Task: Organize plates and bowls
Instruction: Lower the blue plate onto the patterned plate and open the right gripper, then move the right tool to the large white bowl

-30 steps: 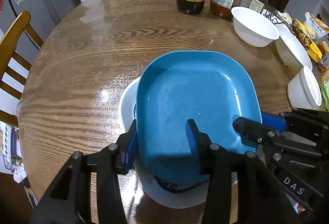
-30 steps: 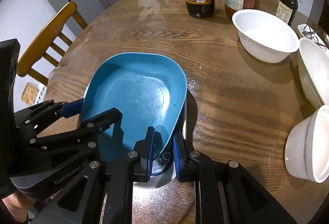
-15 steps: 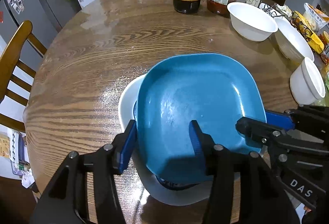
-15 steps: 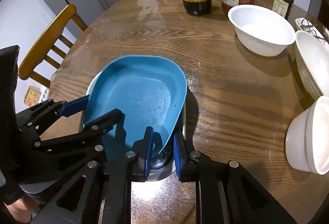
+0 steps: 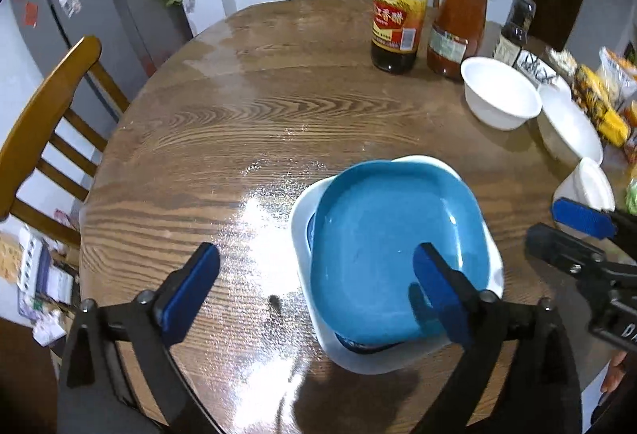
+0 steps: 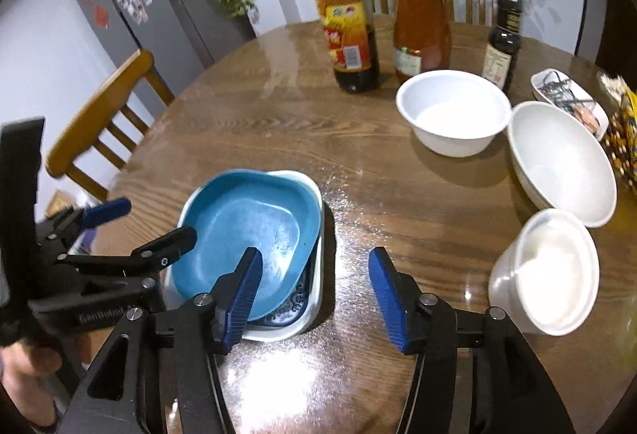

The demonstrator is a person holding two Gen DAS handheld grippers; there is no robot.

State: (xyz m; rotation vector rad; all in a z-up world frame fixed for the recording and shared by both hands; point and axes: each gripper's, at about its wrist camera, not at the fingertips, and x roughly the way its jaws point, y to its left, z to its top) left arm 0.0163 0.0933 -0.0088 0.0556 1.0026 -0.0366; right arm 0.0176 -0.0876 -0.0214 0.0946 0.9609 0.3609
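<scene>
The round wooden table (image 5: pixel 278 123) carried the blue plate (image 5: pixel 398 251), which now lay nested in the white plate (image 5: pixel 302 235) near its front edge, freed from both grips that had pinched its rim a second earlier. The left gripper (image 5: pixel 314 282) had just been opening and stood wide, its jaws off the plate. The right gripper (image 6: pixel 314 290) had likewise just spread apart, empty, and both had lifted back. Three white bowls (image 6: pixel 454 111) sat well apart to the right.
</scene>
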